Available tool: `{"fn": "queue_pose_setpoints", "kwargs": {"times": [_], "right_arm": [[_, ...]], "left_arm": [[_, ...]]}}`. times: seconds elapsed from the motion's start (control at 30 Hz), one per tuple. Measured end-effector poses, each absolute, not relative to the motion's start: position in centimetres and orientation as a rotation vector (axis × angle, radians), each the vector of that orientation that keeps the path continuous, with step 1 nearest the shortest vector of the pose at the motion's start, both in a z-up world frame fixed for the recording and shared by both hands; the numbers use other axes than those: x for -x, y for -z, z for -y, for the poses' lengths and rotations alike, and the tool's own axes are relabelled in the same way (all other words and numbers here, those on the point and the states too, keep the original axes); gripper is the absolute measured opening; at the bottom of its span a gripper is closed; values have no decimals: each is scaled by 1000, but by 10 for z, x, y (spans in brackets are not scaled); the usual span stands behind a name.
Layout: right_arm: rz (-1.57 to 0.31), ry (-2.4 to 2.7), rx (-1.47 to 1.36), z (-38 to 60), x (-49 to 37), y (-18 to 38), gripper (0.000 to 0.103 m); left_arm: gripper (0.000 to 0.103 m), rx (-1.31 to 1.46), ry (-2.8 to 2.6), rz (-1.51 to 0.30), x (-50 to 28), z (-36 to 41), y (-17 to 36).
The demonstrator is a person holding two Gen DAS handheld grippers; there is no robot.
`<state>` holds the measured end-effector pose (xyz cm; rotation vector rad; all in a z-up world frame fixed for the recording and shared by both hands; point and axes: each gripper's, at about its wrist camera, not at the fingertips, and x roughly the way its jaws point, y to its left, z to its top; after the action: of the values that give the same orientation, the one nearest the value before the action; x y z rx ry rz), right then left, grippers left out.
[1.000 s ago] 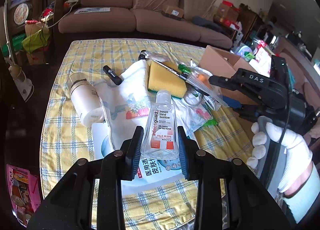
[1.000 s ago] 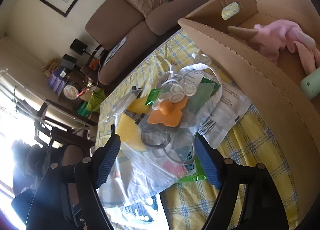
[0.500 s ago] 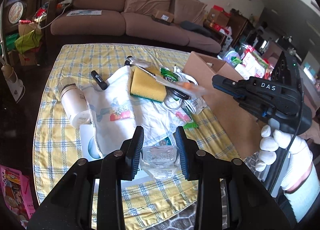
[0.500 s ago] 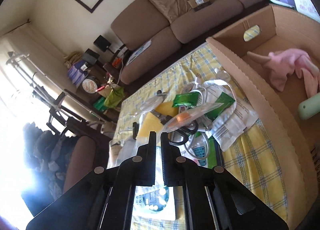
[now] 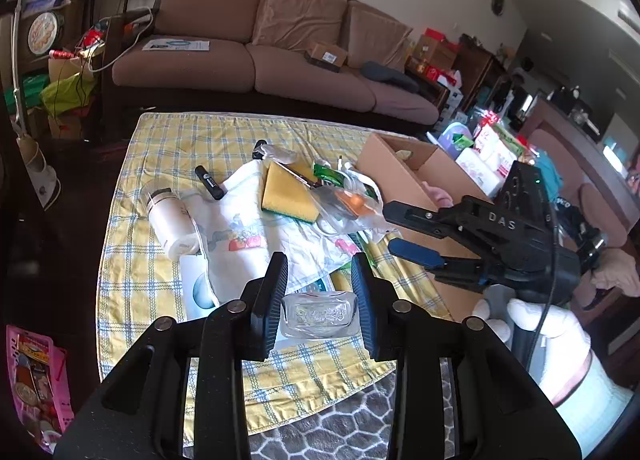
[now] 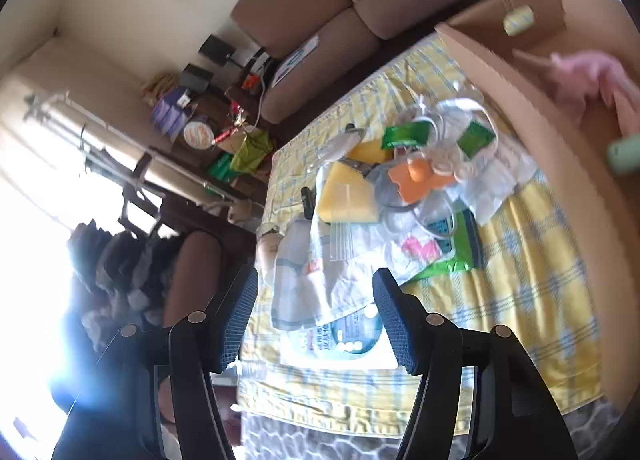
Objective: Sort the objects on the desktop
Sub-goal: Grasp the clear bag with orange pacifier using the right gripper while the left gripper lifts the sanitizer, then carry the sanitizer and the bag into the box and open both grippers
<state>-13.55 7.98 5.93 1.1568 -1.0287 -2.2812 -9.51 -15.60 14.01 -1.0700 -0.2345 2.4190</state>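
Note:
My left gripper [image 5: 319,296] is shut on a clear hand sanitizer bottle [image 5: 318,314] and holds it above the near edge of the yellow checked tablecloth [image 5: 160,164]. My right gripper [image 6: 316,316] is open and empty; it also shows in the left wrist view [image 5: 404,232], hovering beside the cardboard box [image 5: 420,176]. A clear zip bag [image 6: 420,184] with orange and white parts lies on the pile by a yellow sponge [image 6: 344,196]. The box [image 6: 560,108] holds a pink cloth [image 6: 588,76].
A white bottle [image 5: 170,220], a black marker [image 5: 209,182], a printed cloth [image 5: 244,236], green packets [image 6: 404,134] and a blue-white packet [image 6: 348,336] lie on the table. A brown sofa [image 5: 260,60] stands behind. A patterned rug [image 5: 340,420] lies below the near edge.
My right gripper has opened and the zip bag has dropped onto the pile. My left gripper has kept lifting the sanitizer bottle back toward the near edge.

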Motion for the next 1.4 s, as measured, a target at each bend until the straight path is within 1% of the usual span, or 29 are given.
{"fn": "queue_pose_setpoints", "kwargs": {"times": [0.07,0.13,0.17,0.2,0.23,0.27,0.3,0.33,0.4,0.43,0.57,0.73,0.93,1.1,1.23,1.4], "right_arm": [[1261,2228,-1152,-86,141,-35,62],[1435,2157,-1147,-88,151,-13,62],[1486,2129,-1137,-87,157,-5,59],[1520,2110,-1130,-85,163,0,52],[1548,2104,-1118,-84,169,4,49],[1569,2105,-1102,-84,176,6,41],[1584,2114,-1087,-85,181,8,17],[1589,2128,-1088,-85,186,9,5],[1563,2150,-1098,-84,191,7,4],[1516,2171,-1085,-83,192,1,4],[1188,2326,-1004,-76,183,-47,3],[1003,2370,-921,-89,161,-106,3],[870,2394,-831,-136,123,-177,3],[775,2458,-840,-194,97,-212,3],[749,2527,-874,-245,84,-214,3],[830,2574,-923,-304,81,-187,3]], "left_arm": [[31,1075,-2416,235,96,159,-137],[30,1082,-2411,243,99,161,-133],[30,1087,-2408,246,101,162,-130],[30,1091,-2409,245,102,163,-128],[30,1095,-2410,245,104,164,-126],[31,1100,-2410,248,107,165,-124],[30,1105,-2408,253,109,166,-123],[30,1109,-2408,256,111,167,-122],[30,1107,-2410,257,112,168,-122],[30,1106,-2411,252,113,167,-124],[30,1087,-2416,235,112,161,-138],[30,1041,-2401,229,107,140,-172],[31,989,-2355,150,104,80,-213],[30,996,-2288,99,115,5,-224],[30,1023,-2216,85,128,-62,-218],[30,1062,-2198,-8,152,-141,-197]]}}
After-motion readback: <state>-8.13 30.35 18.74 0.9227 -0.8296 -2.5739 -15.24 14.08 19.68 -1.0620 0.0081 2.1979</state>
